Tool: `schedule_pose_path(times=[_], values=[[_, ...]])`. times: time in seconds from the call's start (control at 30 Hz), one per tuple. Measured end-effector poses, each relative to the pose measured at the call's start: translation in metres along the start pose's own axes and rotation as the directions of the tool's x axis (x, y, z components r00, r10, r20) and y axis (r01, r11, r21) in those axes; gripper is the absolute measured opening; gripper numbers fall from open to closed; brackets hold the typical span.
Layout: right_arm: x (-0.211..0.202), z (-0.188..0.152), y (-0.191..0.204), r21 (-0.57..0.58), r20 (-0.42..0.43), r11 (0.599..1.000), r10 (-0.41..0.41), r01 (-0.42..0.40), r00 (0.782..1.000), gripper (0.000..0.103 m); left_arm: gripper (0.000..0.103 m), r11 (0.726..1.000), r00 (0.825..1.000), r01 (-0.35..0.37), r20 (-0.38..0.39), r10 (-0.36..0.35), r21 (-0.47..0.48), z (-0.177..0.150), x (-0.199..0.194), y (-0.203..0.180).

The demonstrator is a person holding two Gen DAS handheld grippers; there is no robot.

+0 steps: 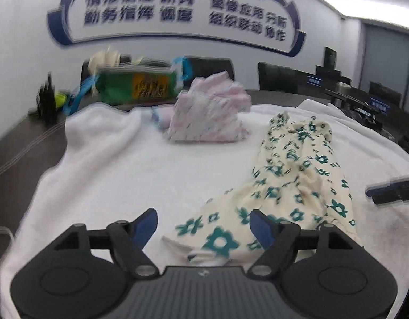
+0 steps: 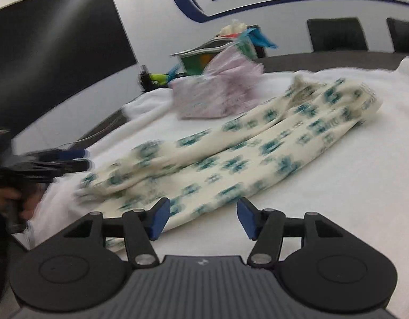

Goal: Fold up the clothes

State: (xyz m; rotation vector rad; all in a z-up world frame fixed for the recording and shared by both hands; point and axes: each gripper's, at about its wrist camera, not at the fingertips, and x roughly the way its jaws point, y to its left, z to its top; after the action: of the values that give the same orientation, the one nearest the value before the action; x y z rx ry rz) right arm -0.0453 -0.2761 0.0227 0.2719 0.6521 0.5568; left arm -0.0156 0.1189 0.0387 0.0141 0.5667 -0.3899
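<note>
White towel (image 1: pixel 119 164) covers the table; cream floral garment (image 1: pixel 297 175) lies stretched along it, loosely folded; pink patterned garment (image 1: pixel 207 117) bunched beyond the floral one; left gripper (image 1: pixel 204 226) jaws apart over its near end, gripping nothing; right gripper (image 2: pixel 203 218) jaws apart at its edge, empty.

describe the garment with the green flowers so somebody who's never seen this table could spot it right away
A white towel covers the dark table; two garments lie on it. The flowered garment is the long cream one stretched out nearest the grippers, printed all over with teal-green flowers. The other, a pink garment, sits farther back as a compact bundle with only a faint pale print.
</note>
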Motion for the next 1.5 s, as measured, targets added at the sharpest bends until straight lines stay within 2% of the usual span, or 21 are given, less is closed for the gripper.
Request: schedule_pose_path(times=[0.07, 0.1, 0.23, 0.4, 0.5, 0.6, 0.63, 0.67, 0.7, 0.77, 0.9, 0.97, 1.03, 1.1, 1.23, 1.3, 1.33, 1.4, 1.43, 1.47, 1.5], values=[[0.007, -0.009, 0.009, 0.061, -0.043, 0.995, 0.076, -0.073, 0.996, 0.057, 0.075, 0.999, 0.998, 0.047, 0.029, -0.047, -0.002, 0.002, 0.001, 0.006], [0.010, -0.014, 0.018, 0.061, -0.057, 0.995, 0.080, -0.077, 0.995, 0.057, 0.075, 0.998, 0.997, 0.069, 0.039, -0.069, 0.003, 0.004, 0.003, 0.007], [0.026, -0.026, 0.052, 0.064, -0.090, 0.994, 0.089, -0.084, 0.992, 0.057, 0.076, 0.991, 0.991, 0.130, 0.022, -0.130, -0.016, 0.000, 0.014, 0.017], [0.041, -0.033, 0.071, 0.070, -0.085, 0.997, 0.036, -0.031, 0.996, 0.056, 0.072, 0.987, 0.991, 0.129, -0.034, -0.133, -0.094, -0.009, 0.030, 0.026], [0.047, -0.035, 0.081, 0.070, -0.071, 0.998, -0.002, 0.007, 0.997, 0.057, 0.054, 0.979, 0.983, 0.178, -0.031, -0.181, -0.100, -0.011, 0.027, 0.026], [0.050, -0.038, 0.085, 0.089, -0.033, 0.995, -0.034, 0.037, 0.999, 0.055, 0.036, 0.975, 0.975, 0.206, -0.068, -0.212, -0.088, -0.011, 0.032, 0.019], [0.052, -0.039, 0.086, 0.089, -0.020, 0.995, -0.049, 0.051, 0.999, 0.052, 0.020, 0.975, 0.975, 0.201, -0.079, -0.208, -0.093, -0.011, 0.033, 0.018], [0.053, -0.040, 0.088, 0.090, -0.007, 0.994, -0.065, 0.065, 0.998, 0.043, 0.009, 0.976, 0.975, 0.193, -0.087, -0.202, -0.101, -0.012, 0.033, 0.017], [0.055, -0.040, 0.091, 0.065, -0.005, 0.994, -0.084, 0.084, 0.996, 0.026, 0.008, 0.976, 0.976, 0.186, -0.095, -0.197, -0.110, -0.012, 0.033, 0.016], [0.057, -0.040, 0.097, 0.004, -0.007, 0.992, -0.123, 0.123, 0.992, 0.008, 0.003, 0.971, 0.975, 0.184, -0.095, -0.200, -0.155, -0.013, 0.024, 0.015], [0.033, -0.029, 0.103, -0.096, 0.033, 0.985, -0.139, 0.141, 0.990, 0.006, 0.003, 0.932, 0.968, 0.220, -0.055, -0.245, -0.286, -0.020, -0.014, 0.004], [0.006, -0.018, 0.098, -0.111, 0.059, 0.983, -0.138, 0.144, 0.989, 0.006, 0.003, 0.910, 0.965, 0.235, -0.031, -0.260, -0.343, -0.030, -0.035, -0.012], [-0.018, -0.012, 0.092, -0.119, 0.065, 0.981, -0.143, 0.150, 0.988, 0.006, 0.003, 0.881, 0.954, 0.271, -0.015, -0.300, -0.388, -0.045, -0.049, -0.032], [-0.037, -0.013, 0.088, -0.140, 0.057, 0.976, -0.163, 0.169, 0.985, 0.006, 0.003, 0.855, 0.938, 0.309, -0.017, -0.347, -0.416, -0.061, -0.058, -0.049], [-0.052, -0.028, 0.077, -0.158, -0.031, 0.968, -0.202, 0.195, 0.979, 0.006, 0.005, 0.843, 0.925, 0.313, -0.062, -0.376, -0.437, -0.092, -0.062, -0.067], [-0.050, -0.036, 0.066, -0.136, -0.084, 0.973, -0.198, 0.186, 0.977, 0.009, 0.026, 0.836, 0.905, 0.366, -0.054, -0.422, -0.409, -0.100, -0.065, -0.066], [-0.049, -0.039, 0.063, -0.132, -0.081, 0.971, -0.211, 0.199, 0.974, 0.011, 0.037, 0.836, 0.897, 0.394, -0.040, -0.441, -0.382, -0.101, -0.070, -0.063], [-0.054, -0.043, 0.058, -0.137, -0.049, 0.964, -0.237, 0.229, 0.970, 0.026, 0.039, 0.836, 0.880, 0.449, -0.005, -0.475, -0.316, -0.100, -0.084, -0.055], [-0.061, -0.044, 0.059, -0.148, -0.018, 0.961, -0.240, 0.234, 0.971, 0.031, 0.045, 0.834, 0.875, 0.466, 0.017, -0.483, -0.294, -0.099, -0.091, -0.050], [-0.070, -0.045, 0.059, -0.155, 0.018, 0.961, -0.230, 0.230, 0.973, 0.040, 0.057, 0.838, 0.879, 0.467, 0.041, -0.476, -0.283, -0.096, -0.096, -0.043], [-0.078, -0.045, 0.058, -0.162, 0.054, 0.961, -0.218, 0.224, 0.975, 0.046, 0.065, 0.857, 0.898, 0.433, 0.054, -0.436, -0.280, -0.094, -0.098, -0.039]])
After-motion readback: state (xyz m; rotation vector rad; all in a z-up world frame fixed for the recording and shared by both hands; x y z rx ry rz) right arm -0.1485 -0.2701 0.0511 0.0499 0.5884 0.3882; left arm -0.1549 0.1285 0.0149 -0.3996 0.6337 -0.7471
